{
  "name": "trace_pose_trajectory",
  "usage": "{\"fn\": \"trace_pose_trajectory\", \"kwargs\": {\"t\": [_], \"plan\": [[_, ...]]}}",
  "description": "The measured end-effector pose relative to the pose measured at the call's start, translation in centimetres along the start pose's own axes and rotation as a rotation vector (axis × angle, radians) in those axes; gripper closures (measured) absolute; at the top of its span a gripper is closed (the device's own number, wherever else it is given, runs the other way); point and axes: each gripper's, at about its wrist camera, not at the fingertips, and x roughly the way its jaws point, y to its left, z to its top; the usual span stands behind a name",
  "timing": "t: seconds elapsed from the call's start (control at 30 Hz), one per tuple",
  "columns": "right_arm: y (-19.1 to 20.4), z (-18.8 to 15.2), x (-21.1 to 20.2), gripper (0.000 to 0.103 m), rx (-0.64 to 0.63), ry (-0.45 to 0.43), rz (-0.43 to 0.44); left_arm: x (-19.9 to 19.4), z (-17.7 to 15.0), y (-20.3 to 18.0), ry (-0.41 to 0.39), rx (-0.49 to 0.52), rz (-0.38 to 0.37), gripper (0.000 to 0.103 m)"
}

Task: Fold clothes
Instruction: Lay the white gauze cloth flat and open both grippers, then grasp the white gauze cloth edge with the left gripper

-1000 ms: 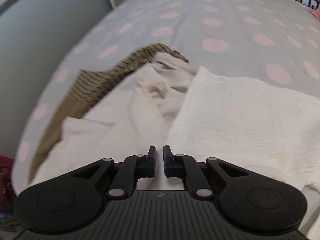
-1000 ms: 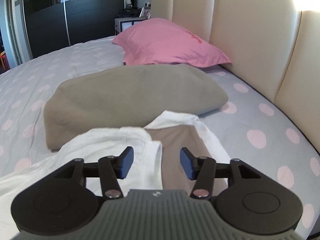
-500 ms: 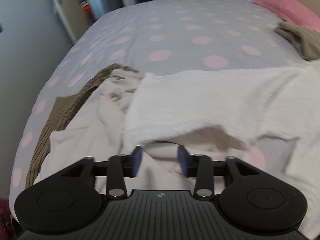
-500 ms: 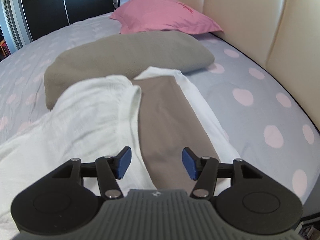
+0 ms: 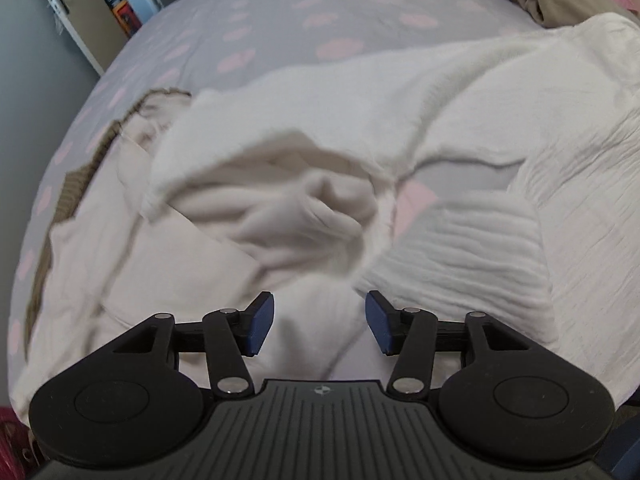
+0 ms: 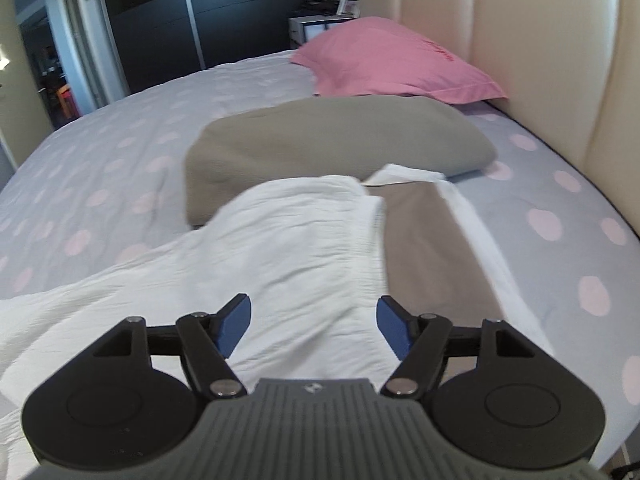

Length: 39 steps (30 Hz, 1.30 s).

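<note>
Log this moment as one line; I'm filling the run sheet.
task: fold clothes | left gripper: open, empty, over cream garment | right gripper: open, empty, over white garment | bed

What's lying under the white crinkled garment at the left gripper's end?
The white crinkled garment drapes over a rumpled cream garment; a brown striped piece shows at that one's far edge. Dotted bedsheet peeks through one gap. Anything deeper is covered.

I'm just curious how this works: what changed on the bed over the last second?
The left gripper opened from nearly shut, empty, and swung right across the white garment. The right gripper opened a little wider and pulled back. The pink pillow and the folded grey-brown blanket stayed put.
</note>
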Motion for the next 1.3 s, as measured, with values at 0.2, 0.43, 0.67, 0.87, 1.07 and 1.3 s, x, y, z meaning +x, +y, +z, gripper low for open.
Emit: {"fn": "trace_pose_trajectory", "kwargs": {"t": [0.2, 0.43, 0.67, 0.87, 1.07, 1.3], "plan": [[2.4, -0.1, 0.0, 0.029, -0.065, -0.009, 0.043, -1.4, -0.3, -3.8, -0.077, 0.058, -0.152, 0.057], [2.6, -0.5, 0.7, 0.029, -0.072, 0.018, 0.041, -0.9, -0.9, -9.8, -0.069, 0.138, -0.329, 0.054], [2.3, -0.7, 1.1, 0.028, -0.066, 0.032, 0.035, -2.4, -0.9, -9.1, -0.128, 0.131, -0.356, 0.053], [2.7, -0.7, 1.7, 0.028, -0.076, 0.040, 0.036, -1.9, 0.7, -6.3, -0.140, 0.042, -0.287, 0.048], [3.1, -0.8, 2.1, 0.028, -0.095, 0.044, 0.035, 2.4, 0.2, -6.3, 0.032, 0.024, -0.279, 0.065], [3.2, -1.0, 2.7, 0.027, -0.102, 0.058, 0.027, -1.4, 0.6, -4.5, -0.068, -0.060, -0.315, 0.096]]}}
